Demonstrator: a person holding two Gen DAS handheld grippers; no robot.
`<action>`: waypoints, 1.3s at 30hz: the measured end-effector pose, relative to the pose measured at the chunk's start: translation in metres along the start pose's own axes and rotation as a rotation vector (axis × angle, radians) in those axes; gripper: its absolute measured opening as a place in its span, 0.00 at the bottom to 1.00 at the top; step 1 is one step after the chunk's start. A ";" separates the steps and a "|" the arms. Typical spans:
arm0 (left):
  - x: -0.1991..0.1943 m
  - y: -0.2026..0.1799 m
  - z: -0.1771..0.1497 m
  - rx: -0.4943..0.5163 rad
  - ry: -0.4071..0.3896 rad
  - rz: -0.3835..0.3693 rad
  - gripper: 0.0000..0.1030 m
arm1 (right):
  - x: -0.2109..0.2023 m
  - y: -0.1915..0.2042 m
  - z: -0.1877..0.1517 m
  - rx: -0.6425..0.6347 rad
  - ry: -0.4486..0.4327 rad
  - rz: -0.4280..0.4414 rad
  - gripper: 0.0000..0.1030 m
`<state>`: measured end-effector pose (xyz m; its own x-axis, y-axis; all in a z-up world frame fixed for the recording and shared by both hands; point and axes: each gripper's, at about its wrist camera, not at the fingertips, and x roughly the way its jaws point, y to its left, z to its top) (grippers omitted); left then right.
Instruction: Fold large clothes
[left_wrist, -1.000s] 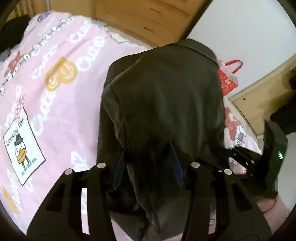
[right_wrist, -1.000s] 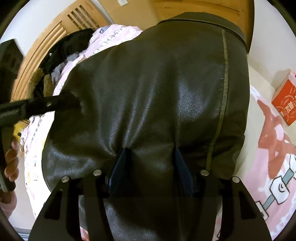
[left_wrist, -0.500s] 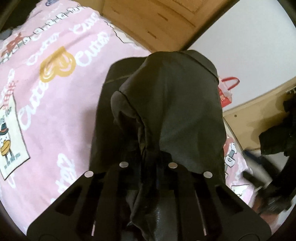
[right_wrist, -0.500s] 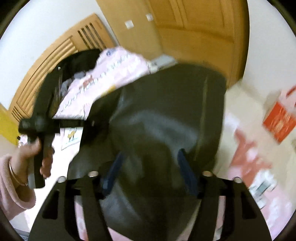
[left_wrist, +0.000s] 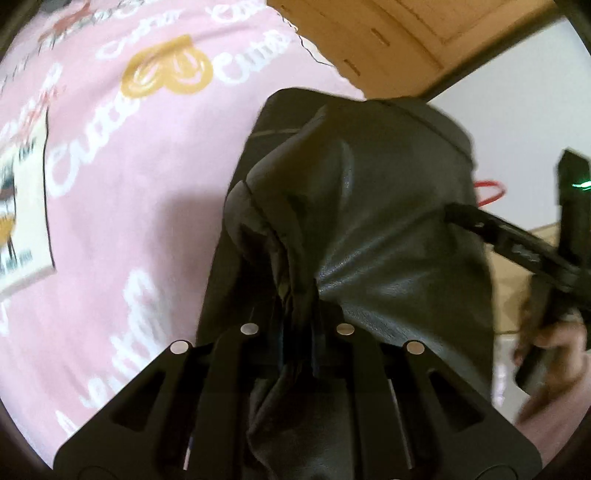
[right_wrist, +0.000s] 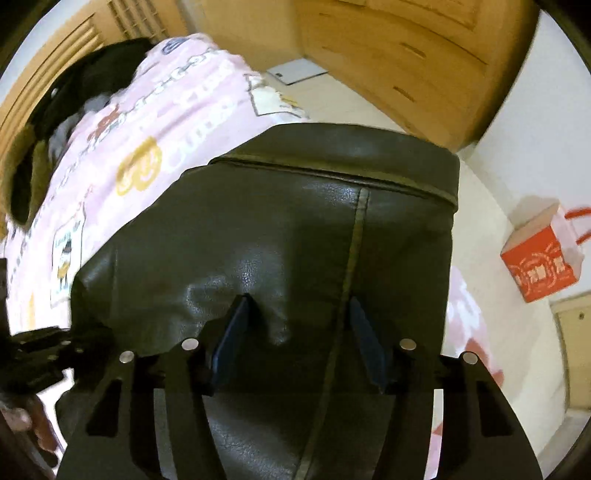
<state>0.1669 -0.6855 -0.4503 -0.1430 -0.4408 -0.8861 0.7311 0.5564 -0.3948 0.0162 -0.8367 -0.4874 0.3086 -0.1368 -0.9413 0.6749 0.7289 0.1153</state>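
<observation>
**A:** What is in view, and where is the garment?

**B:** A dark leather jacket lies on a bed covered by a pink blanket printed with white lettering and gold hearts. In the right wrist view its back panel fills the middle, with the collar at the far edge and a seam running down the right side.

**A:** What has changed in the last second?

**B:** The left hand-held gripper was wide with the jacket passing between its fingers. Now its jaws are narrow and pinched on a bunched fold of leather near the jacket's lower left edge, and that fold stands up off the blanket, so the left side looks gathered and lifted.

**A:** And the right one?

**B:** The right hand-held gripper has swung up and come back down. Its blue pads stand wide apart over the jacket's back, and whether any leather lies between them cannot be told. It looks pressed to or resting on the panel rather than gripping it.

**A:** What does that mean for folding?

**B:** Probably a fold is starting: the left side carried across while the right steadies the body. Thick leather may spring back, so the crease will likely need pressing.

**A:** Anything else nearby?

**B:** A red gift bag on the floor, wooden doors, and dark clothes heaped at the headboard.
</observation>
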 end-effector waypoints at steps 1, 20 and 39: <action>0.004 -0.004 0.003 0.024 0.005 0.017 0.10 | 0.001 0.000 -0.002 -0.001 -0.006 -0.014 0.52; -0.096 -0.084 -0.040 0.215 -0.128 0.038 0.63 | -0.089 0.010 -0.198 0.104 -0.224 0.026 0.49; -0.004 -0.073 -0.025 0.335 -0.061 0.248 0.64 | -0.081 -0.009 -0.225 0.520 -0.250 0.036 0.75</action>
<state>0.0973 -0.7072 -0.4240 0.0968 -0.3688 -0.9245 0.9162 0.3959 -0.0620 -0.1653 -0.6812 -0.4837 0.4442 -0.3183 -0.8375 0.8821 0.3190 0.3466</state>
